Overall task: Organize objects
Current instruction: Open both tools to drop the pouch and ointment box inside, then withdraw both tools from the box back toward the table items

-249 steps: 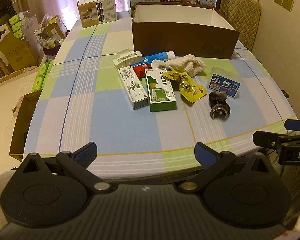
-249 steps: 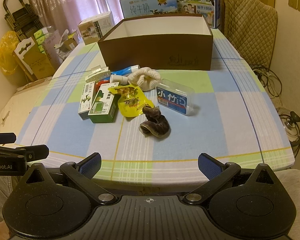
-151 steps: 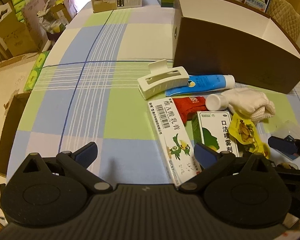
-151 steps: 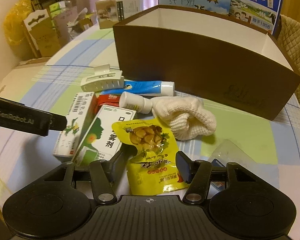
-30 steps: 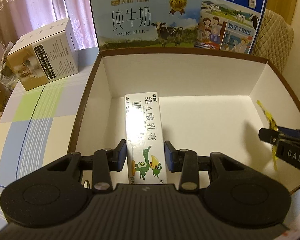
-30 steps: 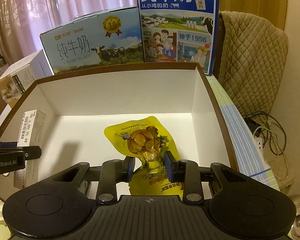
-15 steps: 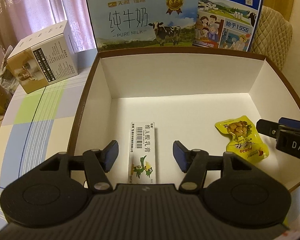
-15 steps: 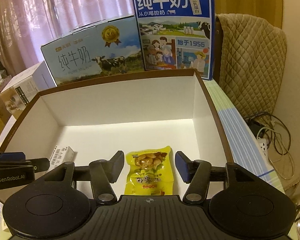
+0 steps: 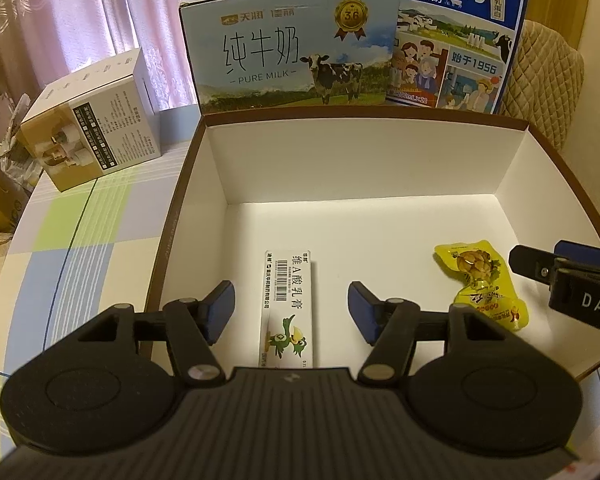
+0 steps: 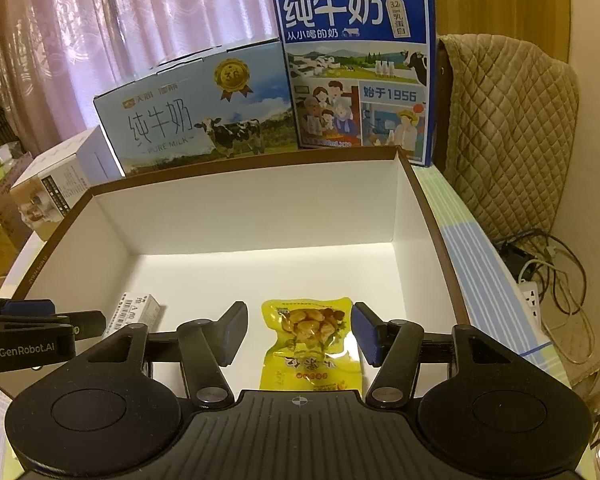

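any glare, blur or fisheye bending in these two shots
Left wrist view: warm dim light, the brown box rim bows from fisheye, print on the white carton readable. Right wrist view: corners vignetted, light sheen on the yellow snack pouch, its lower print blurred.

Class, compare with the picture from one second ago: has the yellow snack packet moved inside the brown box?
Yes. The yellow snack packet has dropped from the right tongs onto the brown box floor, lying flat near the front wall.

Checked tablecloth table bearing brown box, milk cartons
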The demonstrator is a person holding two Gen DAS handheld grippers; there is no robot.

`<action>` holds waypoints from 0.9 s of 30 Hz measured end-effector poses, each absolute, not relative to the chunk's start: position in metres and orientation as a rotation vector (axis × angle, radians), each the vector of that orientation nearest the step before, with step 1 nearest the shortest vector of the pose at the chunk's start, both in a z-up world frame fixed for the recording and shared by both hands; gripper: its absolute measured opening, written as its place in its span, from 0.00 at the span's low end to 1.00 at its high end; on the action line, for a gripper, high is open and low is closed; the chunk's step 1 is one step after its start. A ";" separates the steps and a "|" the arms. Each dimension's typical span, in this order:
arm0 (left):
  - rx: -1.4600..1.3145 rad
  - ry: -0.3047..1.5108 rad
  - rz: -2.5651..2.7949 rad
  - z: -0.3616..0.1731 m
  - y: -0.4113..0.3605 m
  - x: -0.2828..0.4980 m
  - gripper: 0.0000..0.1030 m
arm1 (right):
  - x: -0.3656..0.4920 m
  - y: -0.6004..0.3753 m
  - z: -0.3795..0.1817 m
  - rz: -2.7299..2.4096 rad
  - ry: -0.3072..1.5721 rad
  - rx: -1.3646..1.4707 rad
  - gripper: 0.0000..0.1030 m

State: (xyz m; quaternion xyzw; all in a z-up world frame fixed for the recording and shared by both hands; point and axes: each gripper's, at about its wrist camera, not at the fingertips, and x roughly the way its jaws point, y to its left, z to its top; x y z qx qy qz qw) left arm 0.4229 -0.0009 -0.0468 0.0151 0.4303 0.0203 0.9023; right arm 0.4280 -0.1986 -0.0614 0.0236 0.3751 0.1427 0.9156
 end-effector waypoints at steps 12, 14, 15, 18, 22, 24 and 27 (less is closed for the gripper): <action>0.017 0.837 0.044 -0.021 -0.002 0.402 0.58 | 0.409 -0.198 -0.034 0.327 0.722 0.039 0.53; 0.022 0.822 0.042 -0.013 -0.003 0.395 0.58 | 0.402 -0.198 -0.027 0.337 0.711 0.037 0.53; 0.021 0.817 0.043 -0.010 -0.003 0.392 0.59 | 0.397 -0.198 -0.023 0.344 0.704 0.032 0.53; 0.018 0.808 0.041 0.000 -0.005 0.379 0.59 | 0.382 -0.201 -0.014 0.355 0.695 0.024 0.53; 0.019 0.793 0.037 0.013 -0.008 0.358 0.59 | 0.359 -0.207 -0.004 0.369 0.687 0.038 0.53; 0.019 0.785 0.032 0.019 -0.009 0.345 0.60 | 0.346 -0.209 0.001 0.380 0.681 0.037 0.53; 0.020 0.781 0.027 0.024 -0.010 0.325 0.61 | 0.326 -0.214 0.006 0.395 0.677 0.033 0.53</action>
